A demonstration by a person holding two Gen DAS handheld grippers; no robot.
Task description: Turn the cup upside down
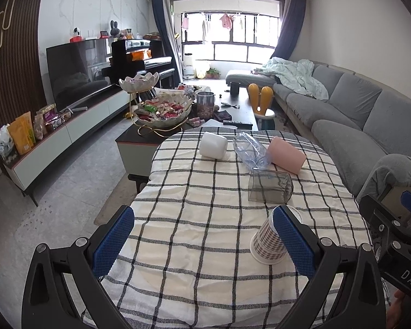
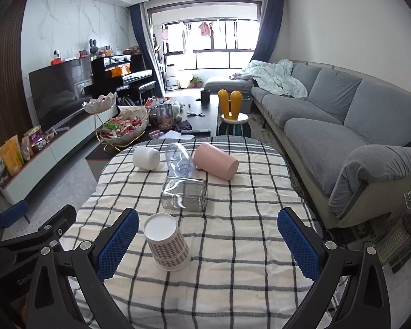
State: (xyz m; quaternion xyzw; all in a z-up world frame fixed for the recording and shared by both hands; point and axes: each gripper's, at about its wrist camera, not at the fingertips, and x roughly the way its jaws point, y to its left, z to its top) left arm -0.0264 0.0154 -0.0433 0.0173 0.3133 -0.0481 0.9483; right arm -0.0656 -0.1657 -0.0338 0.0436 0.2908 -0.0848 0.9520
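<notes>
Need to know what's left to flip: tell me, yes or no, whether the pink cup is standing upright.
No, the pink cup lies on its side on the checked tablecloth, its open mouth facing right.

A checked tablecloth [image 2: 233,246] is covering the near table. Behind it a dark coffee table [image 1: 243,109] is carrying a tiered snack bowl [image 1: 164,109] full of wrapped sweets, a clear jar [image 1: 205,105] and a remote [image 1: 237,122]. A grey sofa [image 2: 342,115] is running along the right wall, with a pale blanket [image 2: 274,78] lying crumpled on it. A television [image 1: 76,71] is standing on a low white cabinet [image 1: 68,137], and a black piano [image 1: 142,57] is standing beyond. Laundry [image 2: 204,28] is hanging at the window.
</notes>
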